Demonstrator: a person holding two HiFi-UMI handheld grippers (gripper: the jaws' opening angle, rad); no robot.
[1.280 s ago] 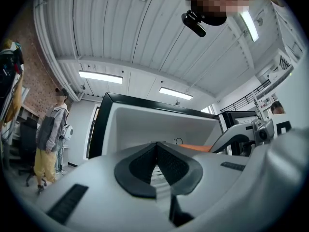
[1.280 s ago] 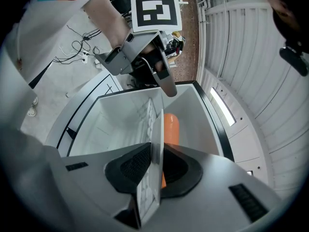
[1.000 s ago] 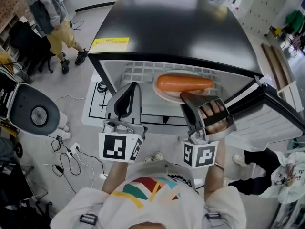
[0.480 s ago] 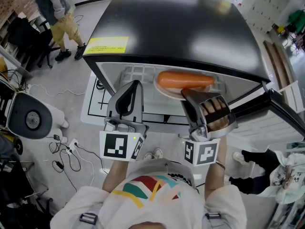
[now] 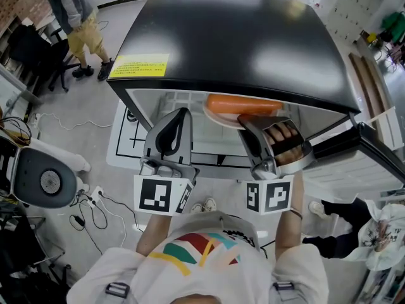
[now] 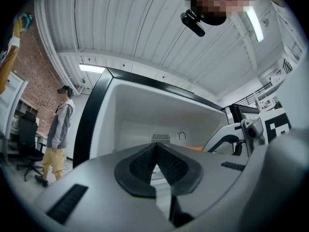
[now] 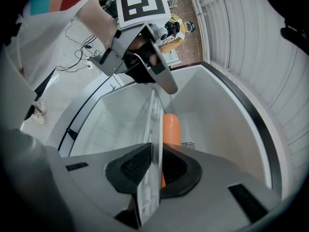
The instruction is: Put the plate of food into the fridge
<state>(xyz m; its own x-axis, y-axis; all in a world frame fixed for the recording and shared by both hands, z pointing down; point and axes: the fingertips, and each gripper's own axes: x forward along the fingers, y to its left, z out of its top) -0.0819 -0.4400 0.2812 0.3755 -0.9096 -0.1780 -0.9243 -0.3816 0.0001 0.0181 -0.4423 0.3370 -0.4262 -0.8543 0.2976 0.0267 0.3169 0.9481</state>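
Observation:
A white plate [image 5: 218,118] carrying an orange sausage [image 5: 243,104] hangs just inside the open black-topped fridge [image 5: 234,37], half hidden under its top edge. My right gripper [image 5: 250,124] grips the plate's near rim and its jaws are closing slightly. In the right gripper view the plate [image 7: 154,124] stands edge-on between the pads of the right gripper [image 7: 155,166], with the sausage [image 7: 171,129] beyond. My left gripper [image 5: 171,138] hovers at the fridge opening to the plate's left. The left gripper [image 6: 155,151] has its pads together with nothing between them.
The fridge door [image 5: 354,163] stands swung open at the right. White shelves [image 5: 190,138] show inside the fridge. A person [image 5: 73,11] stands at the far left. A round grey device [image 5: 47,179] and cables [image 5: 88,201] lie on the floor at the left.
The plate with the sausage has moved farther into the fridge with my right gripper, now partly under the black top. The left gripper has stayed beside it.

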